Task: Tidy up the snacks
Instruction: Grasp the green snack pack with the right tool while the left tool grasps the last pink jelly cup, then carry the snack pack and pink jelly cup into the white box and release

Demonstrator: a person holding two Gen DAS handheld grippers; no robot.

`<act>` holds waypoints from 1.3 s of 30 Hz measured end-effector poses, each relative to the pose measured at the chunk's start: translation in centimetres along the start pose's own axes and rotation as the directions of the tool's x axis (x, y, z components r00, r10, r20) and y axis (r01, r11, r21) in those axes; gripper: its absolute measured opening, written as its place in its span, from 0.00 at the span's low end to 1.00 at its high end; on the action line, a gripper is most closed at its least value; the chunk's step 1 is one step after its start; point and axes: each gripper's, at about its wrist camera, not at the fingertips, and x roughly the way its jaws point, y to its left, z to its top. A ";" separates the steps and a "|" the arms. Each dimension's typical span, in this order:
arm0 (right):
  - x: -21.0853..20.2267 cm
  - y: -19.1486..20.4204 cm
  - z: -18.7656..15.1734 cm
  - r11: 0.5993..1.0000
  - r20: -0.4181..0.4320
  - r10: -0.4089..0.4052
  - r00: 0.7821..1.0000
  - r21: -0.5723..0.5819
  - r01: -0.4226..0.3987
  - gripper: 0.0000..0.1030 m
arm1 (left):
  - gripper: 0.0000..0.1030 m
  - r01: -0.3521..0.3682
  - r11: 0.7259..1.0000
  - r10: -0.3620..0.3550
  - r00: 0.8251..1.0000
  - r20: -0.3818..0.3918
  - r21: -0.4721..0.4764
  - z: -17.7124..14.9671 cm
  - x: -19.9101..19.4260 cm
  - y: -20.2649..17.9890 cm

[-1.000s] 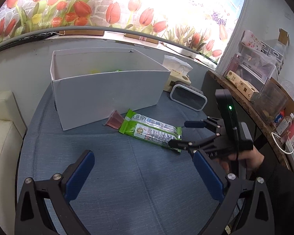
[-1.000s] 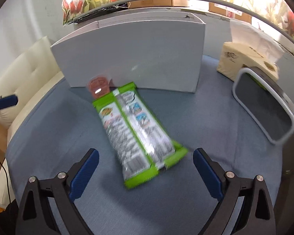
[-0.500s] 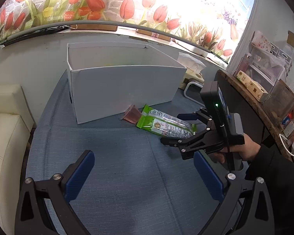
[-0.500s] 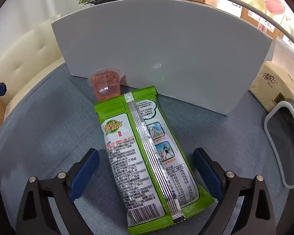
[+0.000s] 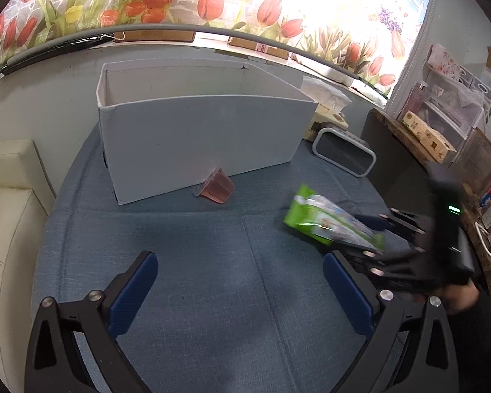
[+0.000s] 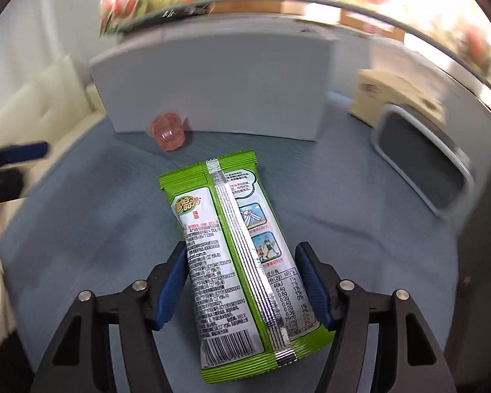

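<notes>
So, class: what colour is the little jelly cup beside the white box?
Translucent pink-red; the jelly cup shows best in the right wrist view.

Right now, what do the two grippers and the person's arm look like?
Both the left gripper and right gripper have black skeletal frames with silver bolts and blue finger pads. The right one's black body shows a small green light. The sleeve is dark.
</notes>
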 end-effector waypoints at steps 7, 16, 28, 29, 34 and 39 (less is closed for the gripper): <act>-5.7 1.3 -3.9 0.997 0.049 -0.020 0.999 0.074 0.016 0.68 | 1.00 -0.077 0.997 0.077 0.997 -0.027 -0.020 2.2 6.0 -0.6; -6.9 2.5 -6.9 0.997 0.036 -0.016 0.999 0.077 0.013 0.68 | 0.93 -0.282 0.954 0.276 0.959 -0.069 -0.100 4.4 13.0 -0.7; -8.1 2.5 -8.7 0.990 0.059 0.016 0.998 0.138 -0.024 0.68 | 0.49 -0.295 0.952 0.290 0.955 -0.059 -0.084 4.0 12.2 -1.0; -8.1 2.4 -8.7 0.990 0.064 0.020 0.998 0.141 -0.029 0.68 | 0.49 -0.281 0.956 0.277 0.959 -0.055 -0.085 3.7 11.7 -1.0; -8.1 2.7 -8.7 0.989 0.070 0.026 0.997 0.141 -0.036 0.68 | 0.49 -0.222 0.974 0.222 0.975 -0.012 -0.053 2.4 8.3 -2.2; -8.5 3.4 -8.2 0.990 0.083 0.027 0.996 0.134 -0.038 0.68 | 0.49 -0.150 0.988 0.151 0.988 0.040 -0.026 1.8 3.5 -3.1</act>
